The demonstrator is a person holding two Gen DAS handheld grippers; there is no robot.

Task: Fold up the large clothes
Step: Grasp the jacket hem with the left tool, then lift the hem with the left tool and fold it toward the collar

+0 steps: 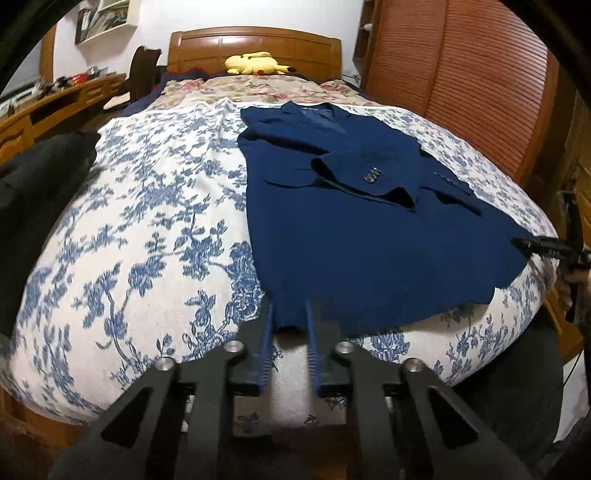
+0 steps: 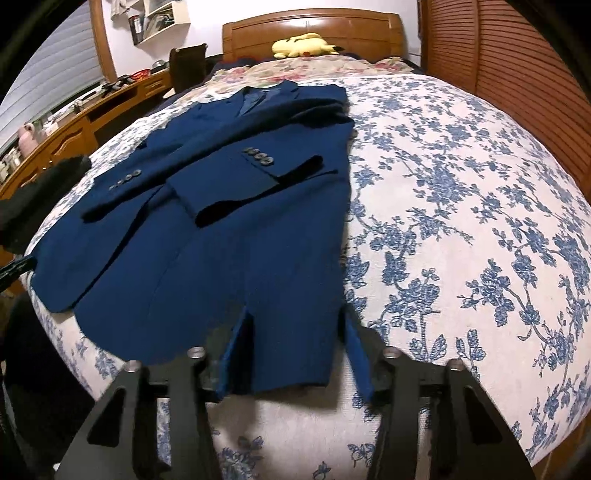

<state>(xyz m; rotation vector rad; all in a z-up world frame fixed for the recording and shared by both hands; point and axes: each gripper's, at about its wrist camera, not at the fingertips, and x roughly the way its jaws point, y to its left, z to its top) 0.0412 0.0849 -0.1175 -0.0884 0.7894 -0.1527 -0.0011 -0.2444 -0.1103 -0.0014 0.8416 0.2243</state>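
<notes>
A navy suit jacket (image 1: 354,229) lies flat on the bed, collar toward the headboard, both sleeves folded across its front. My left gripper (image 1: 290,314) is at the jacket's near left hem corner, its blue-padded fingers a little apart with the hem edge between them. In the right wrist view the jacket (image 2: 229,229) fills the left half. My right gripper (image 2: 295,321) is wide open, its fingers straddling the near right hem corner. The right gripper's tip (image 1: 539,245) shows at the right edge of the left wrist view.
The bed carries a blue-and-white floral cover (image 2: 461,221). A yellow plush toy (image 1: 255,62) lies by the wooden headboard (image 2: 314,26). A wooden desk (image 2: 74,125) with clutter runs along the left. A slatted wooden wardrobe (image 1: 461,74) stands on the right. Dark clothing (image 1: 40,177) lies at the bed's left edge.
</notes>
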